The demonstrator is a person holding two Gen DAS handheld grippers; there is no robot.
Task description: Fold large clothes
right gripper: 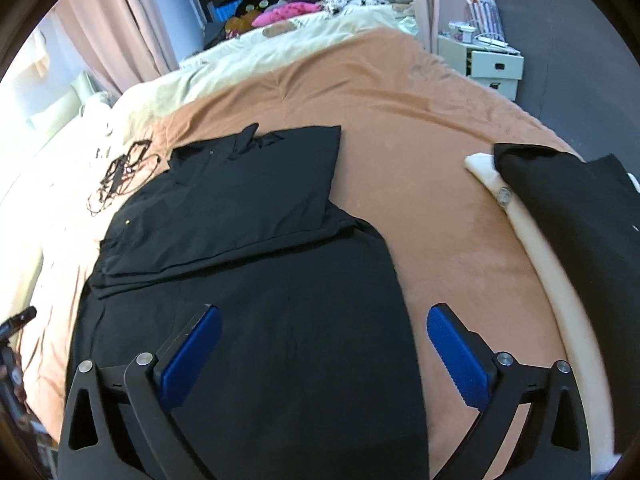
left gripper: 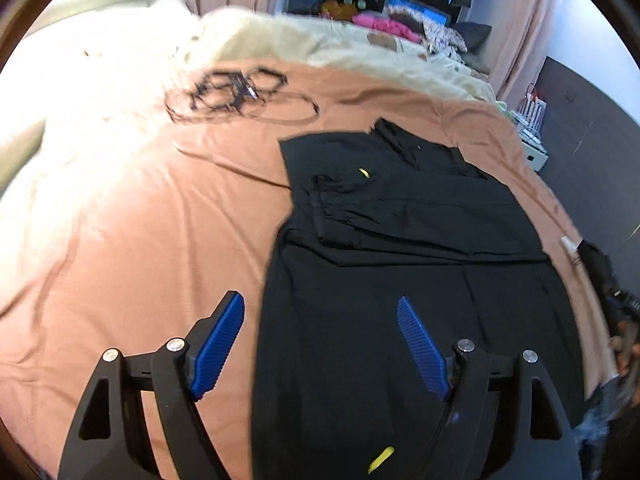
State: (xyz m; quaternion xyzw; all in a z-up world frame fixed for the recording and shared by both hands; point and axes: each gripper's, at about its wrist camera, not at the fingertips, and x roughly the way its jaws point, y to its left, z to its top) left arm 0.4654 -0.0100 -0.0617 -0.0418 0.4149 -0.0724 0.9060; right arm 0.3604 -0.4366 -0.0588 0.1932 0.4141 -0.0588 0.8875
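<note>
Blue ribbed pads line the fingers of both tools nearest the viewer. Left gripper (left gripper: 320,344): jaws spread wide, nothing between them, poised above the near left part of the black garment (left gripper: 400,280); its left finger hangs over bare bedcover, its right finger over the cloth. Right gripper (right gripper: 324,352): jaws likewise spread wide and empty, straddling the garment's near right edge, left finger over the cloth, right finger over the cover.

Black garment, middle ground: lies flat on the tan bedcover (left gripper: 160,240), its far portion folded back over itself in a flatter rectangular layer, with a small collar-like point at the far edge. A small yellow mark (left gripper: 364,173) sits on the folded layer; a second yellow tab (left gripper: 381,459) shows at the near hem in the left wrist view.

Right of the garment, well apart from it: a second dark cloth (right gripper: 568,208) draped over a pale padded edge (right gripper: 536,240) of the bed.

Beyond the garment on the left: a tangle of thin black cord (left gripper: 240,94) lying where the tan cover meets a cream fleece blanket (left gripper: 280,40).

Background: pink curtains (right gripper: 132,32), a heap of mixed textiles including a bright pink item (right gripper: 288,11), and a white drawer unit (right gripper: 492,64) against a dark wall.
</note>
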